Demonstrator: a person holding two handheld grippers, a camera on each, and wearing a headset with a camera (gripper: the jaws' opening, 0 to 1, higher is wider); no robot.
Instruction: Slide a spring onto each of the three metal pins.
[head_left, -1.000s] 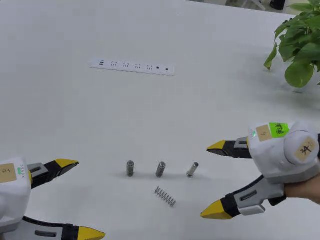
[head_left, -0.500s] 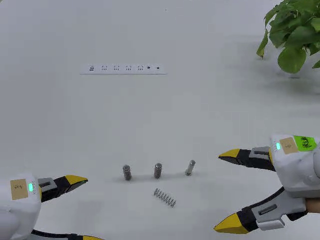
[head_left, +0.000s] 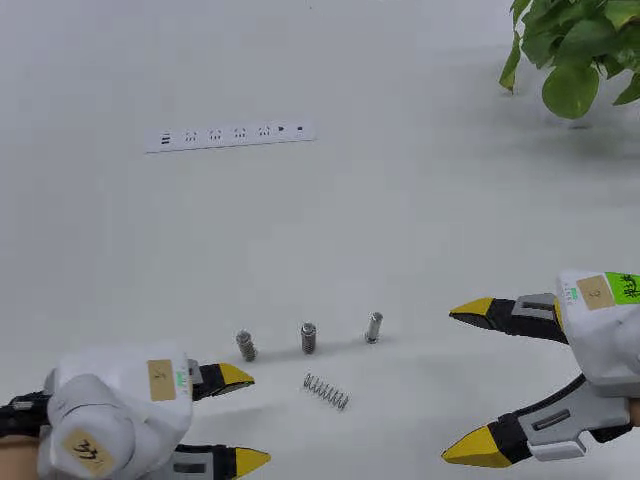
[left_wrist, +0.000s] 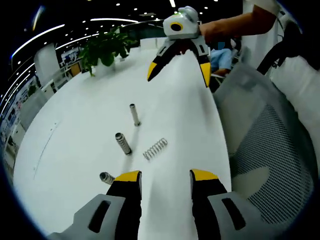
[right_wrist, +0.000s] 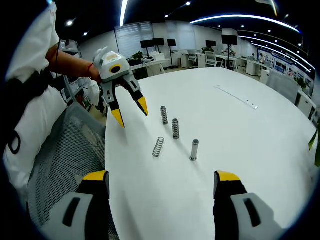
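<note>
Three small metal pins stand in a row on the white table. The left pin and middle pin each carry a spring. The right pin is bare, as the right gripper view shows. A loose spring lies flat just in front of the row. My left gripper is open and empty, its upper tip close to the left pin. Well to the right of the bare pin, my right gripper is wide open and empty. The loose spring lies ahead of the left gripper's jaws.
A white power strip lies far back on the table. A potted plant stands at the back right. A mesh chair is beside the table's near edge.
My left gripper has moved right toward the left pin and its jaws stand closer together. The right gripper has drawn slightly right. Pins and loose spring have not moved.
</note>
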